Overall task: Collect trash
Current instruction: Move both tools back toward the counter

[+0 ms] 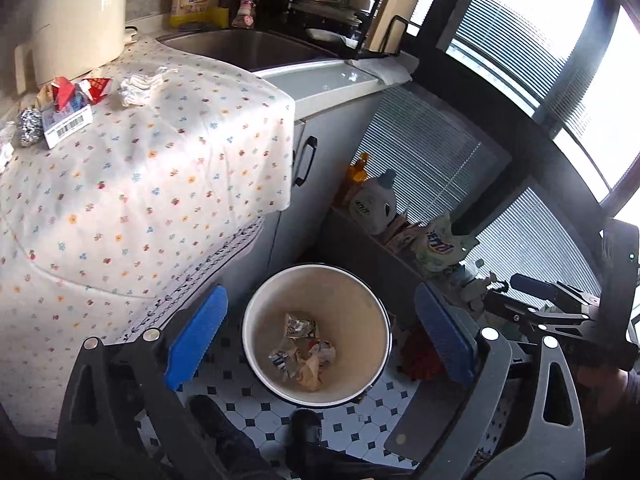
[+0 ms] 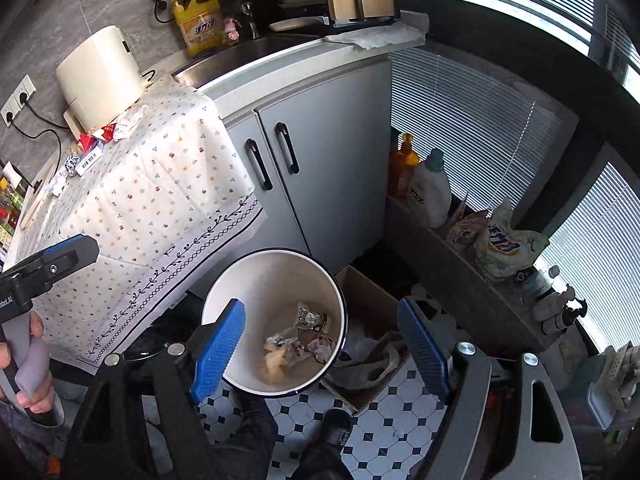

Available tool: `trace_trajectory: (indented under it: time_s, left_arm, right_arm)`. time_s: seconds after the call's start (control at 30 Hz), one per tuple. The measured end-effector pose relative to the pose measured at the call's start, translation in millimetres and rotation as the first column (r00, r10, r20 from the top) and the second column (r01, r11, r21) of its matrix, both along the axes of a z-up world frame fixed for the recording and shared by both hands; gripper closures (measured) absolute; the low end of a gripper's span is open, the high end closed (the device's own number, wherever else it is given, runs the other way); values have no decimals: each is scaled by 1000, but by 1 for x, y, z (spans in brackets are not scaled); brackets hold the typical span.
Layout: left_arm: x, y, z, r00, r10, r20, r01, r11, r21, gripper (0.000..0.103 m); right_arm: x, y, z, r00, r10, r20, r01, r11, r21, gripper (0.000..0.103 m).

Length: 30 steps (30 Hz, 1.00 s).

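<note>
Crumpled trash wrappers (image 1: 302, 350) lie at the bottom of a round cream waste bin with a dark rim (image 1: 256, 312), which stands on the black-and-white tiled floor (image 1: 384, 404) directly below both tools. The left gripper (image 1: 320, 336) hangs over the bin, blue pads spread wide, nothing between them. The right gripper (image 2: 324, 354) is likewise spread and empty above it.

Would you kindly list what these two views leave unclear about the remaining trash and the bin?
- Counter's left end: cut by the left wrist view's edge, so more trash may lie there.
- Bin bottom: buried under wrappers, both views.
- Box contents: right wrist view, behind the bin.
</note>
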<state>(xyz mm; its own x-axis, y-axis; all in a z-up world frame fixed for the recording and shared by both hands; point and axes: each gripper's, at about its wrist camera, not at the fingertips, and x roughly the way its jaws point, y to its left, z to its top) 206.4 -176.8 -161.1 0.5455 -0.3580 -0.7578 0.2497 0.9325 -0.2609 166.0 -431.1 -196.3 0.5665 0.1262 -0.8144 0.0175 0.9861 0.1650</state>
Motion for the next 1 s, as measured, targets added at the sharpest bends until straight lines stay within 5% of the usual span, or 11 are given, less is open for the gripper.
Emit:
trace_trajectory:
  time_s: [0.27,0.63,1.0]
  left_arm:
    - [-12,68,33,986,150,79,-149,989,-11,7]
    - [-27,171,82,904,381,195,-370,924,-93,6]
    - [-22,243,93,858,457,236,-445,889,-105,6]
  right_arm:
    - [31,55,33,990,88,111,-89,996,1,8]
    - [69,154,78,942,238,235,-244,970,-7,8]
    - [91,246,111,867,374,328,-371,926,-73,8]
